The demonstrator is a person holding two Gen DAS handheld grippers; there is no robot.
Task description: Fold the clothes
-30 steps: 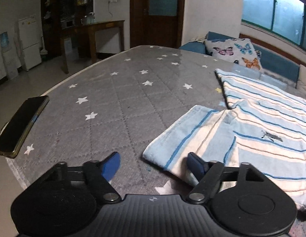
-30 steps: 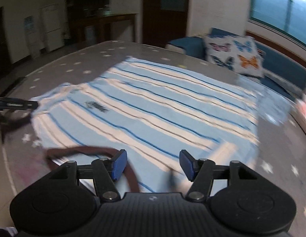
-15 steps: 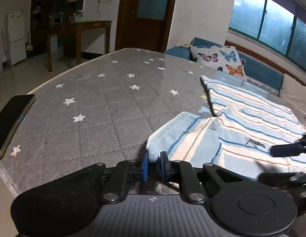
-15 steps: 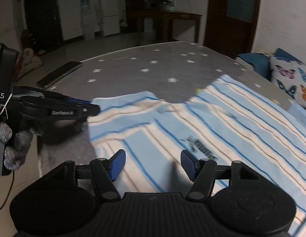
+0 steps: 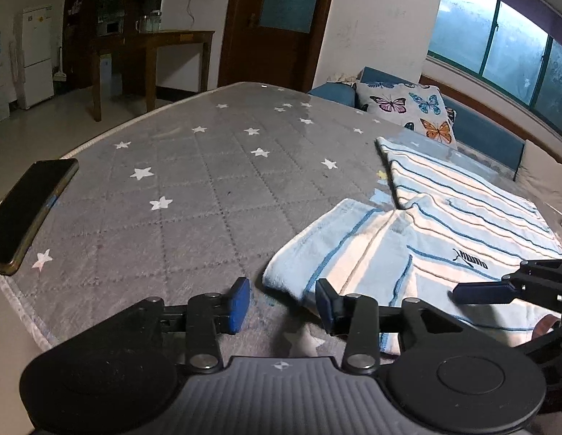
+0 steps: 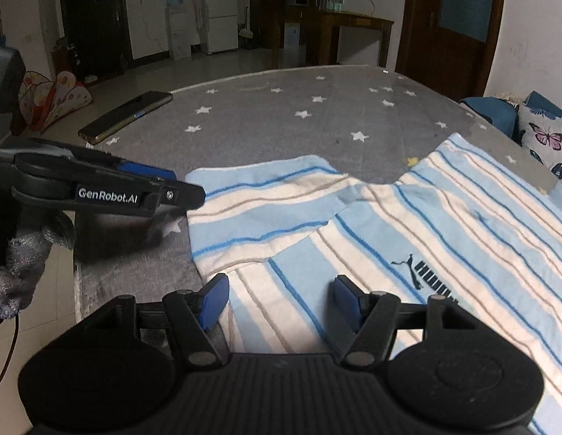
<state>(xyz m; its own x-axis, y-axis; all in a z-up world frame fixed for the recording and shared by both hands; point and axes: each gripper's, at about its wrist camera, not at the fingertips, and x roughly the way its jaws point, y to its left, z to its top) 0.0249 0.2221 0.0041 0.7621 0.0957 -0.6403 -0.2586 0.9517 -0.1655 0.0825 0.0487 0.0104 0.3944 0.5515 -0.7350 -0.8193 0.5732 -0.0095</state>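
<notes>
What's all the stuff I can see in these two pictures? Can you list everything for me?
T-shirt: one, light blue and cream stripes, black logo, flat on the mat.
Mat: one, grey with white stars, under the shirt.
Phone: one, black, at the mat's left edge.
Butterfly cushion: one, white, on the blue sofa beyond the mat.
Wooden table: one, dark brown, behind.
Fridge: one, white, far wall.
Left gripper: black, blue pads, jaws opening, empty, at the sleeve's edge.
Right gripper: black, blue pads, open over the shirt.
</notes>
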